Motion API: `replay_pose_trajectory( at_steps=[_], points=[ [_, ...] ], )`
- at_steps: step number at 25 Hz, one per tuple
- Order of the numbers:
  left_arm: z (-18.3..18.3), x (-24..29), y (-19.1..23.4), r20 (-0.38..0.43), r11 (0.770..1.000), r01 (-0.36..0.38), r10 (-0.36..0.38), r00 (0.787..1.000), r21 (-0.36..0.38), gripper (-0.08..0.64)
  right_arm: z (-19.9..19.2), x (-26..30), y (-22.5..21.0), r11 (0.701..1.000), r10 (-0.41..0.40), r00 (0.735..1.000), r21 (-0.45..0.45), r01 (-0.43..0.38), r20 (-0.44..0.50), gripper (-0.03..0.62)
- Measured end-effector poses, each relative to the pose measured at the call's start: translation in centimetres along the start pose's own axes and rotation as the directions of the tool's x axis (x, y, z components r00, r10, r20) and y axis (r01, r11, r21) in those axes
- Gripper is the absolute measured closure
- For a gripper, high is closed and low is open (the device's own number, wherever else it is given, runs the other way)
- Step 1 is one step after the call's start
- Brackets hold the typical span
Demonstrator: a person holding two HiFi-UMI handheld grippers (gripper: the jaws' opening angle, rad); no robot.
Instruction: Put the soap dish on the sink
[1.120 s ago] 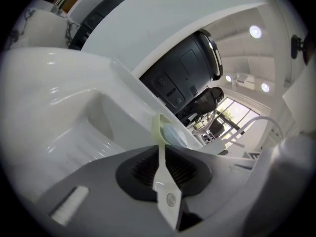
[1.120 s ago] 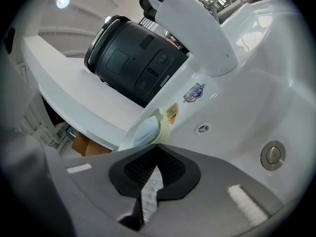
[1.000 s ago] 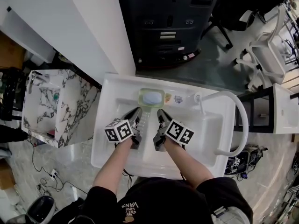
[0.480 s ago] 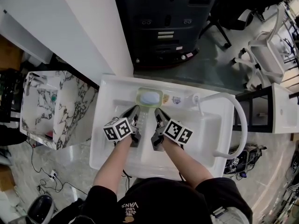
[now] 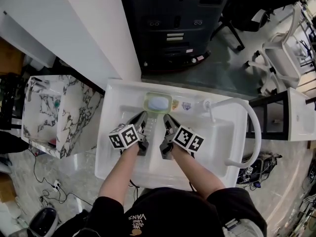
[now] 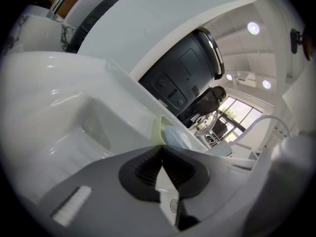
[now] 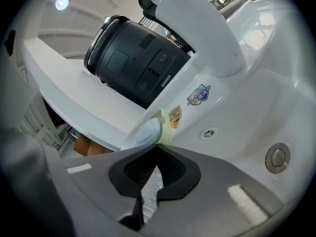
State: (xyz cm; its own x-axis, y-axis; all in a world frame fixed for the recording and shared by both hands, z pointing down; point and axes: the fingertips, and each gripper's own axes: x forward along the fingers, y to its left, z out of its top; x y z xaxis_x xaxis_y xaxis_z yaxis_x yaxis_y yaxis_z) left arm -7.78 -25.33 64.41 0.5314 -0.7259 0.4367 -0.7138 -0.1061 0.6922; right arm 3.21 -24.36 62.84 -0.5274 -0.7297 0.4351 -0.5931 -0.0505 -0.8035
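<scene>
A: Left gripper and right gripper: both pairs of jaws closed together, nothing between them, held over the basin.
B: Soap dish?
A: On the back ledge of the white sink, left of the faucet, clear of both grippers. Placement looks done.
B: Appearance?
A: Pale green, rounded rectangle, lying flat, with a light blue soap bar inside.

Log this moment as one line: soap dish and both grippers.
soap dish: on sink ledge, holding soap | left gripper: shut, empty | right gripper: shut, empty | both: over sink
</scene>
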Motion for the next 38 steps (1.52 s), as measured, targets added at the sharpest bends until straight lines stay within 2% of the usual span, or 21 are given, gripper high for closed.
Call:
replay_pose_trajectory(
  at_steps=[7, 17, 22, 27, 38],
  points=[
    [0.3, -1.0, -0.3, 0.005, 1.0, 0.007, -0.007, 1.0, 0.015, 0.506, 0.2, -0.6, 0.3, 1.0, 0.001, 1.0, -0.014, -0.001, 0.016, 0.589],
    [0.3, -4.1, -1.9, 0.042, 0.999, 0.03, -0.032, 0.999, 0.043, 0.508, 0.4, -3.6, 1.4, 0.988, -0.006, 0.999, -0.156, 0.012, 0.039, 0.591],
    [-0.2, -6.2, -3.1, 0.05, 0.996, 0.053, -0.057, 0.997, 0.075, 0.508, -0.1, -5.7, 2.1, 0.982, 0.006, 0.998, -0.189, 0.006, 0.059, 0.591],
    [-1.2, -8.3, -4.2, 0.044, 0.992, 0.069, -0.074, 0.996, 0.107, 0.508, -1.4, -8.0, 2.3, 0.973, 0.002, 0.998, -0.232, 0.013, 0.068, 0.591],
    [-4.1, -12.6, -5.5, 0.018, 0.98, 0.092, -0.096, 0.995, 0.174, 0.508, -3.9, -12.3, 2.4, 0.964, -0.011, 0.995, -0.265, 0.038, 0.102, 0.591]
  ],
)
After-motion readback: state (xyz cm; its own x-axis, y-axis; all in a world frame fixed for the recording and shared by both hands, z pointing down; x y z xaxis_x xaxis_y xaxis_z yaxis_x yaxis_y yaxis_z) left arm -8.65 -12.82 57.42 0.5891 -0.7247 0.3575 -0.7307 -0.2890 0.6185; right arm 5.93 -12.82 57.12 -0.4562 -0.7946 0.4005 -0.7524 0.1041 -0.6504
